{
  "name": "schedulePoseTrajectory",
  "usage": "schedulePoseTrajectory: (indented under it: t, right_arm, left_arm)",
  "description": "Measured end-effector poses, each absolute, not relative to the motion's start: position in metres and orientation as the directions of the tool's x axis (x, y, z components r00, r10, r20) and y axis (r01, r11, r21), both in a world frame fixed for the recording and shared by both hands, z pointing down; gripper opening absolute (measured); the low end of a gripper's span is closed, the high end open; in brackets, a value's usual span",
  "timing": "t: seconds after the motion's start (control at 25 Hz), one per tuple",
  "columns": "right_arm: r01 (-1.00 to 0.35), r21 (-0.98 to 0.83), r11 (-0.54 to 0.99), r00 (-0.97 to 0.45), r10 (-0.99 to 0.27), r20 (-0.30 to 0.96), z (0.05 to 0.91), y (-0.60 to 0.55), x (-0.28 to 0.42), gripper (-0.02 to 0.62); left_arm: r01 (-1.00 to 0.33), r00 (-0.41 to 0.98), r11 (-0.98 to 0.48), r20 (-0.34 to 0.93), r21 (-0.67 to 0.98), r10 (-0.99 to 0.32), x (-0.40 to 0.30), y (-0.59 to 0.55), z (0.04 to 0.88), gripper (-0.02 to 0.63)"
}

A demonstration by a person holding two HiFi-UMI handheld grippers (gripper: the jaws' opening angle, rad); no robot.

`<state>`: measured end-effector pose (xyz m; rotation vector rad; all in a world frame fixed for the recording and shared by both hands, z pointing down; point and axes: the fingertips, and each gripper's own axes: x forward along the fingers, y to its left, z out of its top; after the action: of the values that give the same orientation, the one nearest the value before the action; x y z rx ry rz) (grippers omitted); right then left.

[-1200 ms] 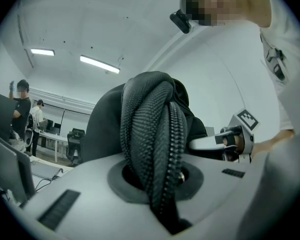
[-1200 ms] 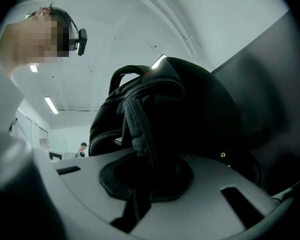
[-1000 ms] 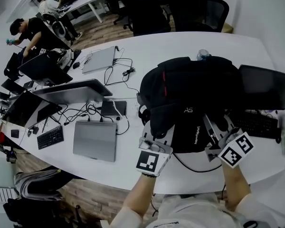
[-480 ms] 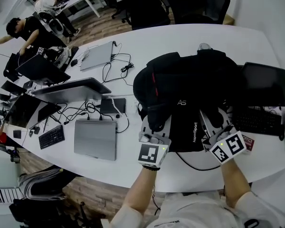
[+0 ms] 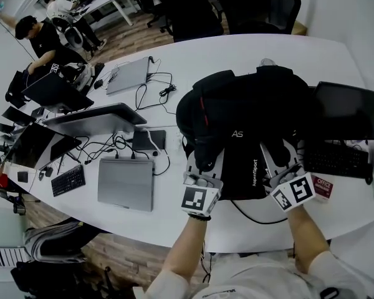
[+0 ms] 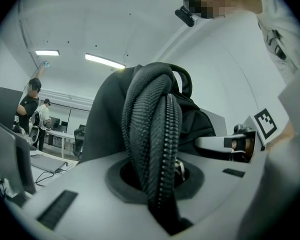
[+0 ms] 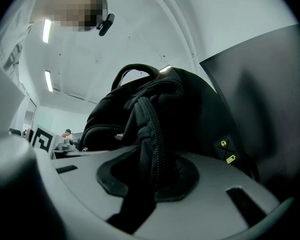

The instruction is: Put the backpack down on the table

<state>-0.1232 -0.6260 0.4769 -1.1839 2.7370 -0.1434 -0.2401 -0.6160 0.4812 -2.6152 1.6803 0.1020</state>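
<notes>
Straps sit nearest you, low in the head view. Your left hand-held gripper (image 5: 204, 162) is pinched narrow on the ribbed strap (image 6: 152, 134). Your right hand-held gripper (image 5: 280, 159) is opening, and the second strap (image 7: 151, 139) hangs loose between its jaws. Beyond them, at centre frame, the black backpack (image 5: 249, 104) lies on the white tabletop (image 5: 237, 48), with a dark screen (image 5: 349, 111) just beside it on the right.

Backpack (image 5: 249, 104) sunk lower — right gripper (image 5: 280, 154) fingers opening.
</notes>
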Motion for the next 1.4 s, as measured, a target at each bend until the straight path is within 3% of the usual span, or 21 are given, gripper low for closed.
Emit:
schedulePoseTrajectory:
  t: [0.44,0.88,1.16,1.4]
  right_arm:
    - [-0.689,-0.155,0.708,-0.704,-0.704,-0.09,0.476,-0.579,-0.116,0.112]
    - [-0.684,-0.115,0.721,-0.721,-0.691,-0.044,0.486,-0.53,-0.11,0.195]
    - [-0.683,-0.123,0.72,-0.723,-0.69,-0.027,0.495,-0.486,-0.089,0.201]
    - [-0.747,-0.168,0.644,-0.642,-0.763,-0.074,0.485,-0.432,-0.038,0.201]
  left_arm:
    - [-0.875,0.484,-0.483,-0.057,-0.017,-0.873,-0.237,-0.567,0.477,0.096]
    - [-0.812,0.58,-0.578,-0.008,-0.084,-0.814,-0.244,-0.507,0.475,0.278]
    - [-0.839,0.537,-0.534,0.005,-0.108,-0.844,-0.261,-0.458,0.471,0.278]
    - [-0.901,0.426,-0.416,-0.066,-0.125,-0.902,-0.269,-0.409,0.464,0.278]
